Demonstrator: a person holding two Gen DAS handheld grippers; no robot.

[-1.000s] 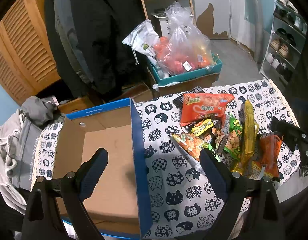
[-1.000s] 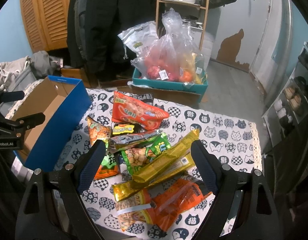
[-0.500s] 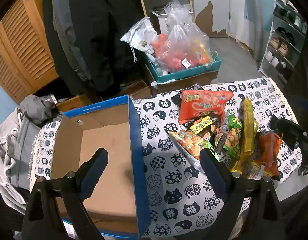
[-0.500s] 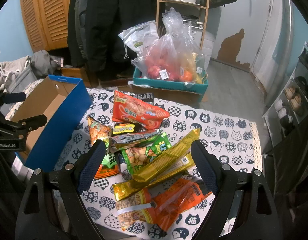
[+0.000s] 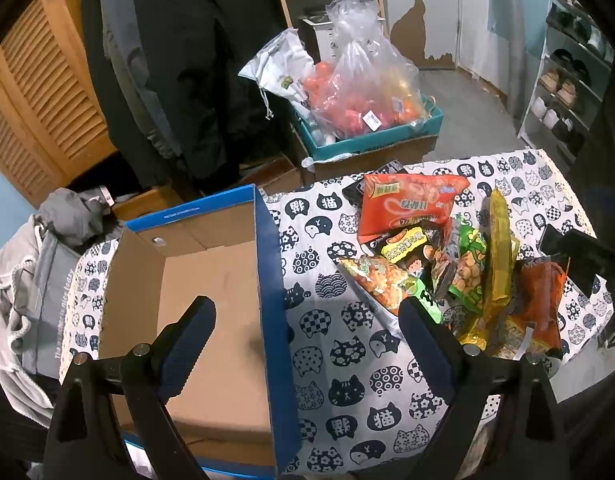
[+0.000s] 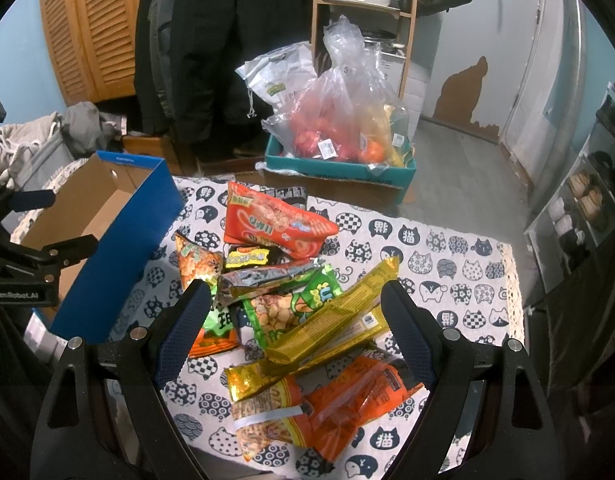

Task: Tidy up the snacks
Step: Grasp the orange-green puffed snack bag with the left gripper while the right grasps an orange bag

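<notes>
Left wrist view: the left gripper (image 5: 303, 320) hangs spread over the blue box (image 5: 267, 280); the snack pile (image 5: 447, 260) lies right on the cat-print cloth (image 5: 339, 360).

Right wrist view: the right gripper (image 6: 295, 312) hangs spread, empty, above the near snacks (image 6: 299, 300).

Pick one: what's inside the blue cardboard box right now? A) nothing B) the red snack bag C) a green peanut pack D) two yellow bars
A: the blue cardboard box shows only bare brown floor in the left wrist view, while the snack pile lies on the cat-print tablecloth beside it.
</notes>
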